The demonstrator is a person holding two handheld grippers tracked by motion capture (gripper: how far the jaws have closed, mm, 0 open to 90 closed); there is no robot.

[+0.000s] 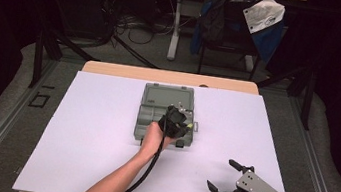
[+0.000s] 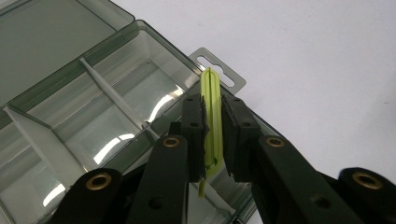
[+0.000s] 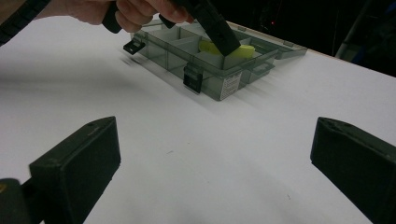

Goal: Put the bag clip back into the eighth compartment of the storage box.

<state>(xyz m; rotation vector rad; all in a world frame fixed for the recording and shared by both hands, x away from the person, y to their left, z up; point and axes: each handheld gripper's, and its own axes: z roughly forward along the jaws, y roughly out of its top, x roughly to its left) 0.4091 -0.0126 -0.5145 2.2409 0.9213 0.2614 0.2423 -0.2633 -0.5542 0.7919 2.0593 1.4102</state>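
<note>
An open smoke-grey compartment box (image 1: 165, 98) lies in the middle of the white board. My left gripper (image 1: 182, 123) hangs over the box's right-hand compartments. In the left gripper view its jaws (image 2: 213, 109) are shut on a thin yellow-green piece (image 2: 210, 84), seen edge-on and standing upright between the pads above a compartment beside the box's hang tab (image 2: 222, 70). My right gripper (image 1: 220, 172) rests near the board's front right with its jaws wide open and nothing between them (image 3: 215, 163). From there the box (image 3: 205, 70), the yellow-green piece (image 3: 243, 50) and the left gripper (image 3: 217, 30) show farther off.
The box's lid (image 2: 42, 42) lies folded back flat behind the compartments, and its latches (image 3: 192, 77) face the front. White board (image 1: 93, 130) spreads on both sides of the box. Beyond the table stands a chair with a jacket (image 1: 239, 20).
</note>
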